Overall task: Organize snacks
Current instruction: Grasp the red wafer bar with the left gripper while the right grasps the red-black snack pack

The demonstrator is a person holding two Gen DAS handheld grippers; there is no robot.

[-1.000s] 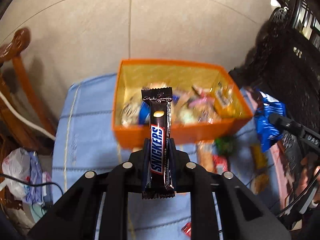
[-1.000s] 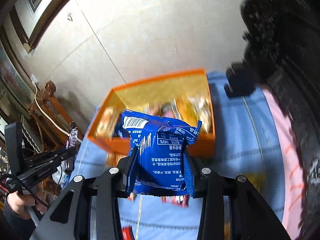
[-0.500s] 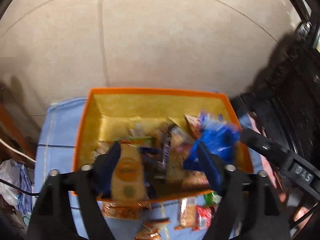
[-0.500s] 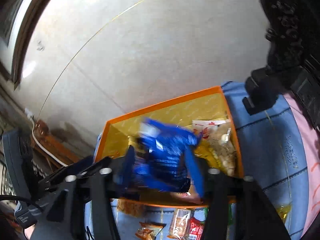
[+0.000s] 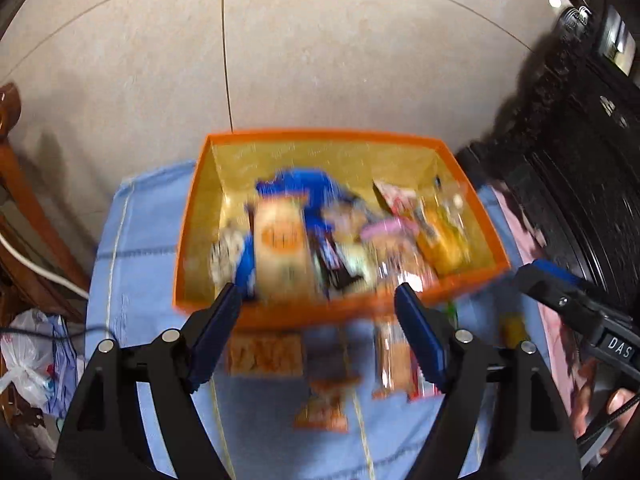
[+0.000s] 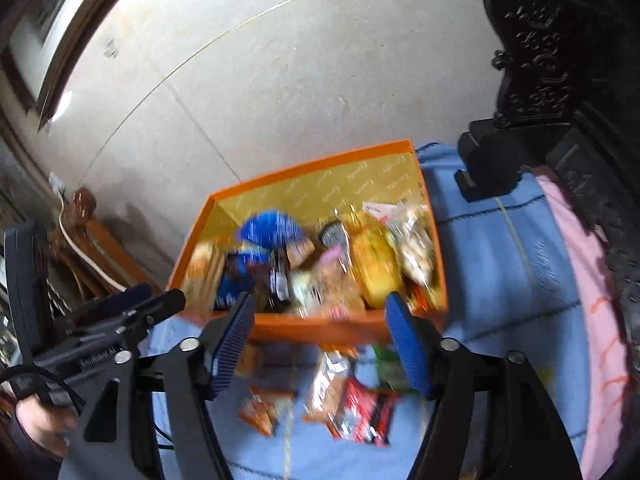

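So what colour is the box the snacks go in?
Orange outside, yellow-gold lining inside: the box shows best in the right wrist view.

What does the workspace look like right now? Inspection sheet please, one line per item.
Surface: blue cloth, with a pink cloth along one side.
Job's things: orange box holds a pile of snacks, among them a blue packet and a yellow packet; several packets, one of them a red packet, lie on the cloth in front of the box.
Clutter: white plastic bag off the cloth's edge.
Grippers: left gripper has open jaws with nothing between them; right gripper has jaws opening, nothing between them.
Cables: white cable by the wooden chair.
Surroundings: tiled floor, dark carved furniture.
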